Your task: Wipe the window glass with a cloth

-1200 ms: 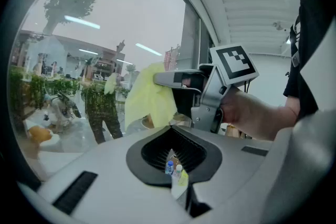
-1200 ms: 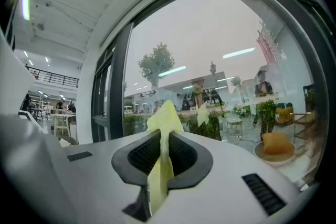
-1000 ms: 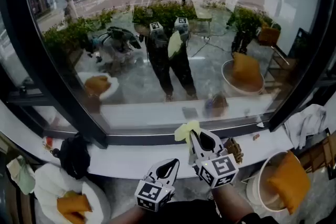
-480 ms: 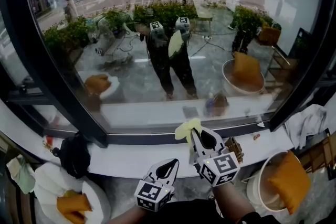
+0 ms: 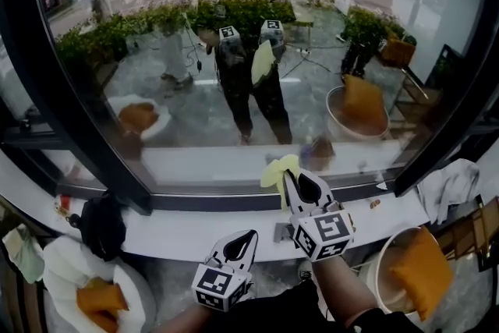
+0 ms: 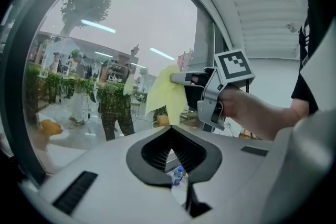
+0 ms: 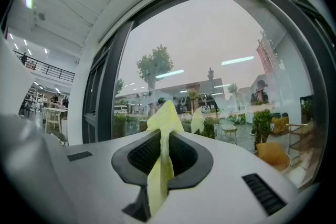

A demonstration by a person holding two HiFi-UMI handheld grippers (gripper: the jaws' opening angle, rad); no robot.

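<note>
Right tool pinching the yellow cloth, held up close to the window glass near its lower frame, above the white counter. Contact with the pane unclear. Left tool sits lower, jaws pressed together, nothing held.

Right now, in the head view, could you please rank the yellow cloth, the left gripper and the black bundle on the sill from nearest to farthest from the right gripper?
1. yellow cloth: clamped in the right gripper, at its tip.
2. left gripper: just to its left, lower.
3. black bundle: far left on the sill.
</note>
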